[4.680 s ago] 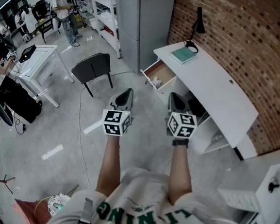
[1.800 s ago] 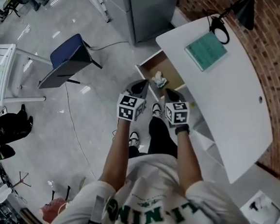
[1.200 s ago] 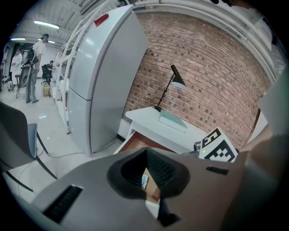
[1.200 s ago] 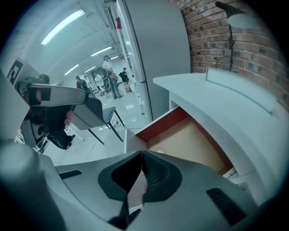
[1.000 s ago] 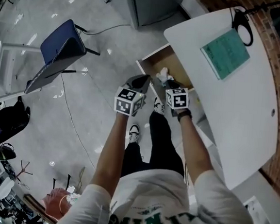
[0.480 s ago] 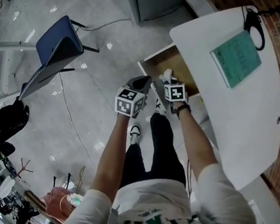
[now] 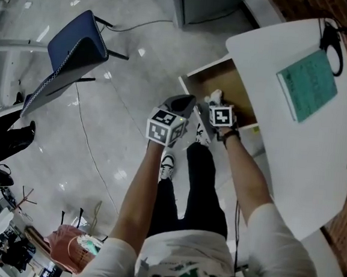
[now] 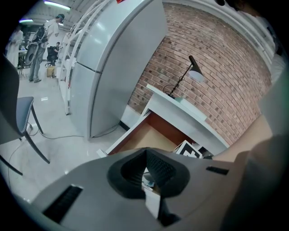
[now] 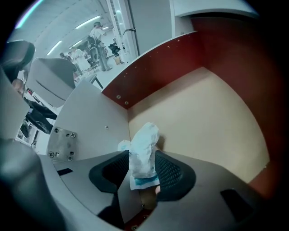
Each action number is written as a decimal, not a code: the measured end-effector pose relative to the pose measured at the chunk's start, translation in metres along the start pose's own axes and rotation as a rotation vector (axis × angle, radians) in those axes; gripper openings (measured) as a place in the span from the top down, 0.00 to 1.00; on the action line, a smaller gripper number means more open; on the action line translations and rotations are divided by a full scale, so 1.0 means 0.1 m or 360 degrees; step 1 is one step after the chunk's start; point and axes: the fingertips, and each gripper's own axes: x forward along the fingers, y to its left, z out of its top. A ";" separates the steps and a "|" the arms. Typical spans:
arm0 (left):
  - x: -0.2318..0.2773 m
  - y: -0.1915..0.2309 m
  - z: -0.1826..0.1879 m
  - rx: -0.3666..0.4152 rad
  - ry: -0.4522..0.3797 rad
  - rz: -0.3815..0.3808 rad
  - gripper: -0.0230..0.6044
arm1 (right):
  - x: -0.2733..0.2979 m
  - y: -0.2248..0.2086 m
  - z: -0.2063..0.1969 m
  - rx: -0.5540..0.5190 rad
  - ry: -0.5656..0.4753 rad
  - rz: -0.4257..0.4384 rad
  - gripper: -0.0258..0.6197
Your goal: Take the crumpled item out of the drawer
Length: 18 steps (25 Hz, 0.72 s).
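The drawer (image 7: 229, 85) of the white desk (image 7: 282, 138) is pulled out, with a brown wooden floor (image 9: 203, 117). A crumpled white item with a blue stripe (image 9: 143, 155) stands near the drawer's front corner and shows as a white scrap (image 7: 214, 97) in the head view. My right gripper (image 9: 142, 170) reaches into the drawer. Its jaws are opening, and the crumpled item stands between the pads. My left gripper (image 7: 187, 101) hangs just outside the drawer front, its jaws (image 8: 146, 173) together and holding nothing.
A green book (image 7: 307, 84) and a black lamp (image 8: 192, 67) sit on the desk against the brick wall. A grey cabinet (image 8: 117, 67) stands left of the desk. A blue chair (image 7: 72, 50) is behind on the floor. The person's legs and shoes (image 7: 166, 164) stand below the drawer.
The person has stepped closer to the desk. My right gripper has moved forward into the drawer onto the crumpled item. My left gripper has stayed by the drawer front.
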 end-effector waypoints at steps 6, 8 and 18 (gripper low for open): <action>-0.03 0.04 0.00 0.0024 0.0004 0.0006 0.97 | -0.03 0.01 0.05 0.0050 -0.0054 0.0001 0.90; -0.07 0.04 0.03 0.0009 -0.0003 0.0022 0.97 | -0.11 0.01 0.04 0.0077 -0.0065 0.0014 0.91; -0.41 -0.21 0.29 0.0023 -0.0078 0.0028 0.97 | -0.78 0.11 0.11 0.0104 -0.0176 0.0013 0.93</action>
